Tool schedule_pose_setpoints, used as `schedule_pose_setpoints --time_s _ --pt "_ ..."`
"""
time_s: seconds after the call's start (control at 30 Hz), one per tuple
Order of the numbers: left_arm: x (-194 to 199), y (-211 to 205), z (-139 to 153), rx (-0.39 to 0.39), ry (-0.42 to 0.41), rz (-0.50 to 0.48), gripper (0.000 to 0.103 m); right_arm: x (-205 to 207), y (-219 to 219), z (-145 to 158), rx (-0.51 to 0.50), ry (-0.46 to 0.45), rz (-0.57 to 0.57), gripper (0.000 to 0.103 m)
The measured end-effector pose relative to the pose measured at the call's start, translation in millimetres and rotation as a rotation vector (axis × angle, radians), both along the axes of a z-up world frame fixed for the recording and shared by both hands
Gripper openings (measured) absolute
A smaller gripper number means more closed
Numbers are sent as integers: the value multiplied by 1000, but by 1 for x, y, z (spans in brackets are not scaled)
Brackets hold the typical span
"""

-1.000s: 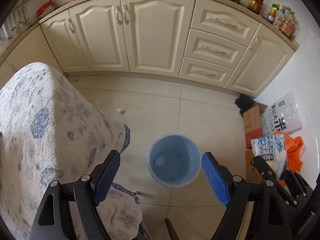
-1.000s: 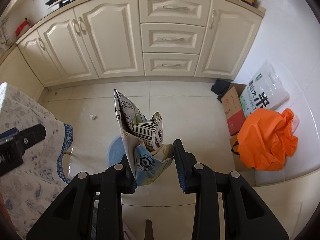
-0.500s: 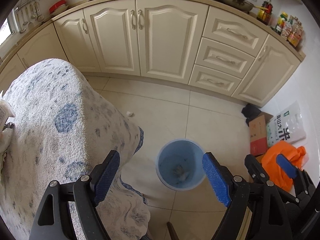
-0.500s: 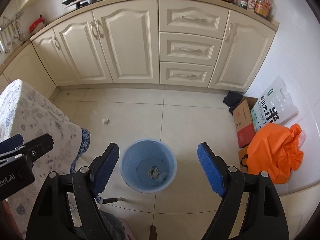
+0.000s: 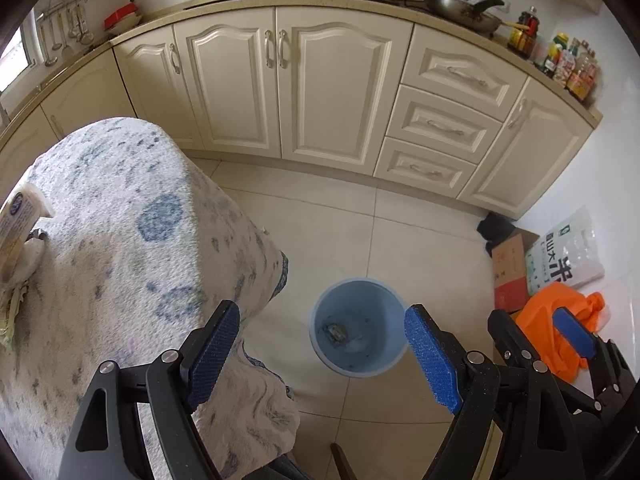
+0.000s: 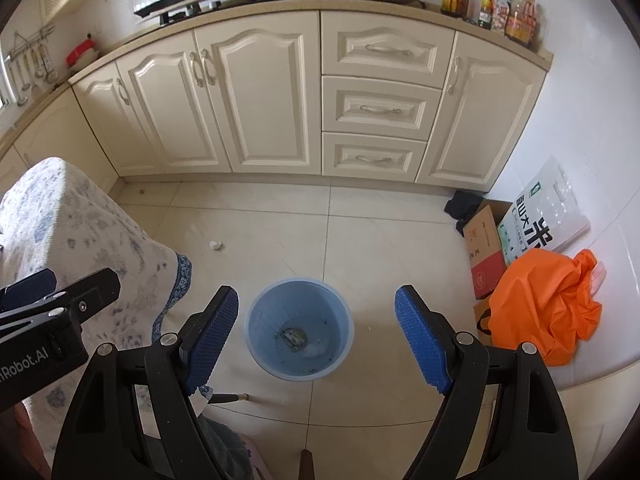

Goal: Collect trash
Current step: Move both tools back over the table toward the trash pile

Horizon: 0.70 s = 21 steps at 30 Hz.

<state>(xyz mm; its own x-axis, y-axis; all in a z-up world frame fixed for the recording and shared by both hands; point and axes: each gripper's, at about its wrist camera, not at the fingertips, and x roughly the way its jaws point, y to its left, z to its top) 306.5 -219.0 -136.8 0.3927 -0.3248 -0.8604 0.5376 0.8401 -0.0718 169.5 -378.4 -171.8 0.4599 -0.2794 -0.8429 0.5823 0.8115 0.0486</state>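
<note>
Right tongs (image 6: 316,338): spread wide, nothing between the blue pads, above the bin
Left tongs (image 5: 322,354): spread wide, empty, over the counter's edge
Bin (image 6: 299,329): blue, upright on the floor tiles; crumpled wrapper (image 6: 293,336) lies at its bottom
Counter (image 5: 120,240): under a blue-flowered cloth, left of the bin
Scrap (image 6: 215,245): small and white, on the floor beyond the bin
Cabinets (image 6: 280,100): cream, along the far wall
</note>
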Motion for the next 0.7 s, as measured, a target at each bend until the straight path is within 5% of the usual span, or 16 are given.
schedule_pose_setpoints --time_s 0.7 --pt "-98 147 70 -61 -153 198 85 -12 88 69 -50 -172 209 83"
